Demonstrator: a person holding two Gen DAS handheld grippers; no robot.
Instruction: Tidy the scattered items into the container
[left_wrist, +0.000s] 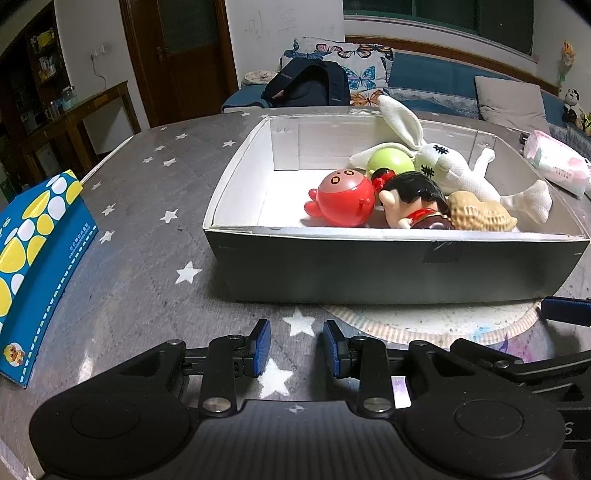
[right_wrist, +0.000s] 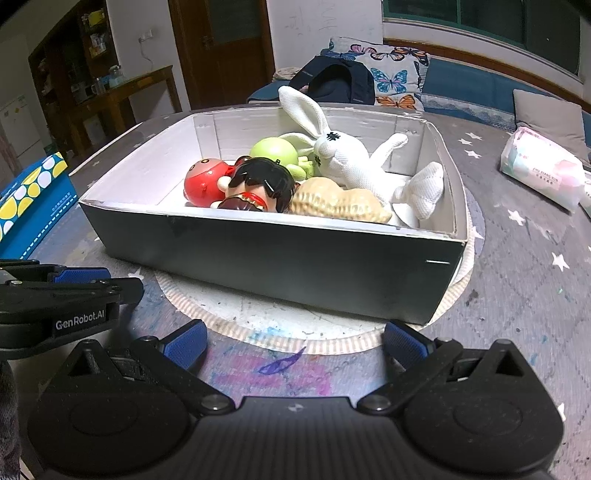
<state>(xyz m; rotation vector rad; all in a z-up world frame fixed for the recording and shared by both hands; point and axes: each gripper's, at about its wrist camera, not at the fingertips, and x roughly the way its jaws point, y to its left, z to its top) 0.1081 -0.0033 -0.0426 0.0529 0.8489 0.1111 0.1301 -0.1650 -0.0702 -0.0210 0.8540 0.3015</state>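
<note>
A dark box with white inner walls (left_wrist: 369, 273) (right_wrist: 280, 258) stands on the star-patterned table. In it lie a red round toy (left_wrist: 343, 203) (right_wrist: 201, 181), a black-haired doll (left_wrist: 417, 201) (right_wrist: 262, 184), a green toy (left_wrist: 389, 160) (right_wrist: 275, 151), a peanut-shaped toy (left_wrist: 480, 218) (right_wrist: 340, 203) and a white plush rabbit (left_wrist: 454, 166) (right_wrist: 347, 158). My left gripper (left_wrist: 297, 350) is in front of the box, empty, its jaws a narrow gap apart. My right gripper (right_wrist: 295, 341) is open wide and empty, in front of the box.
A blue and yellow tissue box (left_wrist: 33, 266) (right_wrist: 29, 206) stands at the left. A pink wipes pack (left_wrist: 557, 166) (right_wrist: 543, 177) lies at the right. A round mat (right_wrist: 295, 325) lies under the box. A sofa with cushions and a backpack (left_wrist: 310, 85) is behind the table.
</note>
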